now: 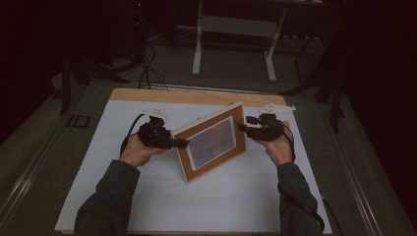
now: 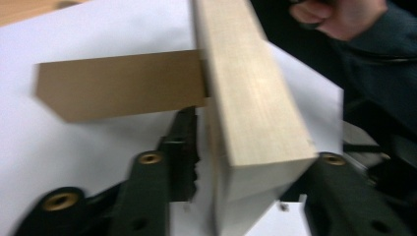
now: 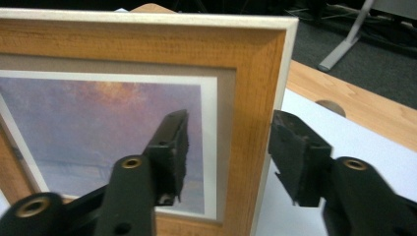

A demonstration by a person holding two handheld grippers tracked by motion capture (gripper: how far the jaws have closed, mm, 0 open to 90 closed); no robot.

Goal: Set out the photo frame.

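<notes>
In the middle of the high view, the picture frame [image 1: 212, 142] stands tilted on the surface [image 1: 236, 201]. My left claw [image 1: 183, 143] and right claw [image 1: 242, 126] sit apart around its edges, not pinching. I fear it may tip over if its back prop [image 2: 120, 84] slips.

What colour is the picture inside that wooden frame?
The picture is hazy purple-blue with an orange glow near the top, clearest in the right gripper view.

A picture frame [image 3: 255, 98] of warm, grained wood with a pale, smooth edge; its brown cardboard stand [image 2: 118, 86] looks matt. Matt white sheet [image 1: 221, 196] over a wooden table [image 1: 196, 96]; black plastic jaws.
</notes>
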